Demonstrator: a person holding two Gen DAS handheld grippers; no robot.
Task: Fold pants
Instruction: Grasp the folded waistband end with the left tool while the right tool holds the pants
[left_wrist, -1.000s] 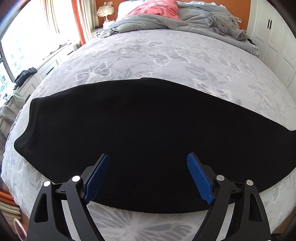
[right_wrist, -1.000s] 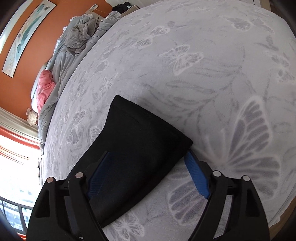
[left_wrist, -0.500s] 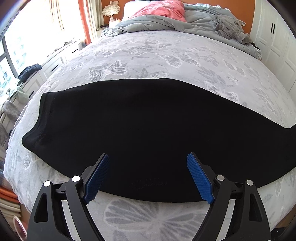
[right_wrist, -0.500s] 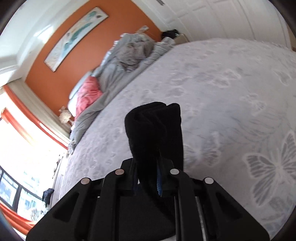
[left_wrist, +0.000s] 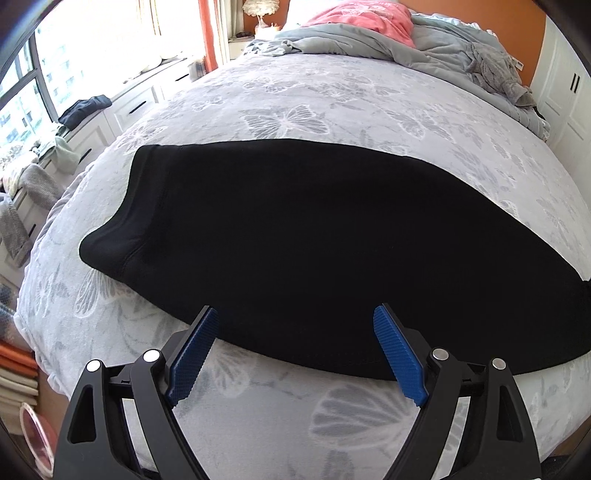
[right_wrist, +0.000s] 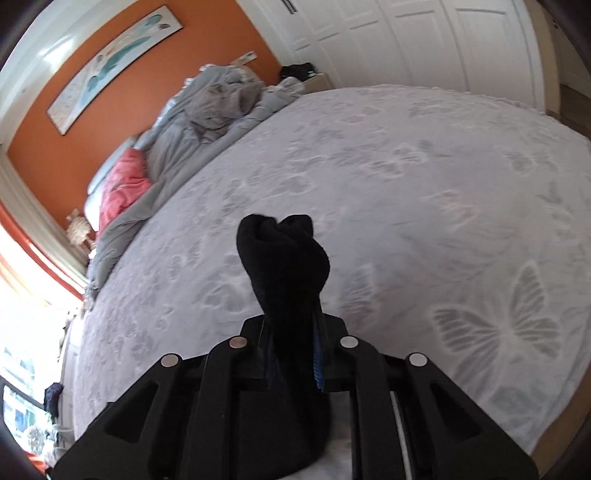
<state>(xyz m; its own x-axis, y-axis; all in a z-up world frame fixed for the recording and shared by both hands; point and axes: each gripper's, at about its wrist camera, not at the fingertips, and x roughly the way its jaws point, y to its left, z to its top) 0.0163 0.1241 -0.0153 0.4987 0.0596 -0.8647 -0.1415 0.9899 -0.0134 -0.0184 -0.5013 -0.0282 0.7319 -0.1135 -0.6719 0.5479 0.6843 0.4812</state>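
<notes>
Soft, limp black pants (left_wrist: 314, 240) lie across the bed (left_wrist: 332, 99), leg end bunched at twelve o'clock in the clamped right gripper (right_wrist: 293, 354); left gripper (left_wrist: 295, 354) gapes empty near their six-o'clock edge

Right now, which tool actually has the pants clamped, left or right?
The right tool: its blue pads are shut on a bunched end of the black pants. The left tool stands wide open, nothing between its pads, above the pants' near edge.
</notes>
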